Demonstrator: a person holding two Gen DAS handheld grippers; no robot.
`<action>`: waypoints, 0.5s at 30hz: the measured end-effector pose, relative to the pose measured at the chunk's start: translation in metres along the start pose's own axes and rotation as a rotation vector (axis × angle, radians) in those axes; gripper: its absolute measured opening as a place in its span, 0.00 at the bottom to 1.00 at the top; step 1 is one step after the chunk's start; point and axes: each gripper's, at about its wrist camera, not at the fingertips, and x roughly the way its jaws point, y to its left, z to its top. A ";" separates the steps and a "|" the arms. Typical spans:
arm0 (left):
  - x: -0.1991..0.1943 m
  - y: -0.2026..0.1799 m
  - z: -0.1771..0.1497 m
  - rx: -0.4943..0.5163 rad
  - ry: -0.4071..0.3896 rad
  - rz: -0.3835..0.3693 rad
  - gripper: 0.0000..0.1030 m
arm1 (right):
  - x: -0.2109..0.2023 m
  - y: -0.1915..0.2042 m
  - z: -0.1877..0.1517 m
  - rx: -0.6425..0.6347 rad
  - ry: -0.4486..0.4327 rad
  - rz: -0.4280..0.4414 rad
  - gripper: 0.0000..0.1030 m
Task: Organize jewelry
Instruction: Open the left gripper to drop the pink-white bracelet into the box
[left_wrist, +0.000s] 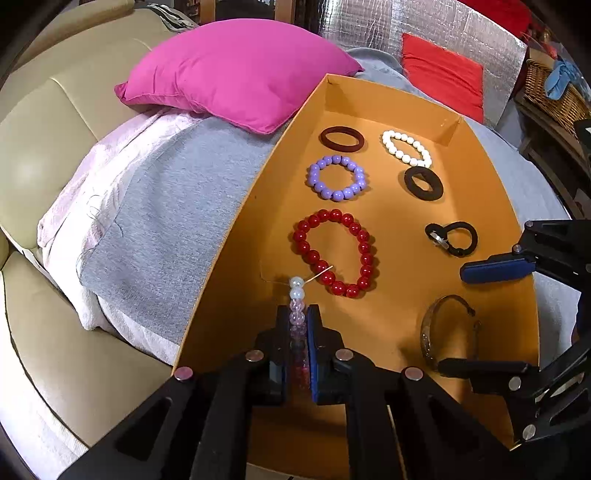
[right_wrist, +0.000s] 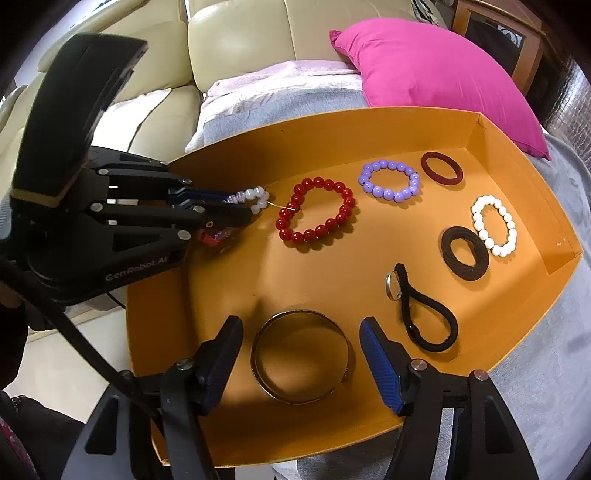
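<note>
Right wrist view: left gripper (right_wrist: 236, 208) tilts down, fingers pinching pearly bracelet (right_wrist: 255, 199).

Black hand-held gripper (right_wrist: 243, 208), blue pads (right_wrist: 380, 369), silver screws

A cream leather sofa (right_wrist: 236, 48) fills the far side of the room, its padded cushions catching soft overhead light. In front of the sofa lies a grey blanket (left_wrist: 166, 221) over a pale pink cloth (left_wrist: 85, 206). A bright pink pillow (left_wrist: 236, 70) rests on the blanket's far edge, against the sofa. To the right of the pillow stands a quilted silver foil sheet (left_wrist: 417, 33) with a red cushion (left_wrist: 443, 77) leaning on it, and further right a wicker basket (left_wrist: 554, 92). Behind the pillow is a wooden cabinet (right_wrist: 498, 33). Below the sofa, pale floor tiles (right_wrist: 92, 325) show.
</note>
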 end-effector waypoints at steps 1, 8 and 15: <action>-0.001 0.000 0.001 0.002 -0.001 -0.003 0.16 | -0.001 -0.001 0.000 0.004 -0.004 -0.002 0.68; -0.033 -0.012 0.006 0.021 -0.086 -0.004 0.63 | -0.027 -0.018 -0.004 0.075 -0.062 -0.014 0.68; -0.080 -0.016 0.013 -0.028 -0.182 0.058 0.72 | -0.077 -0.034 -0.019 0.185 -0.157 -0.060 0.68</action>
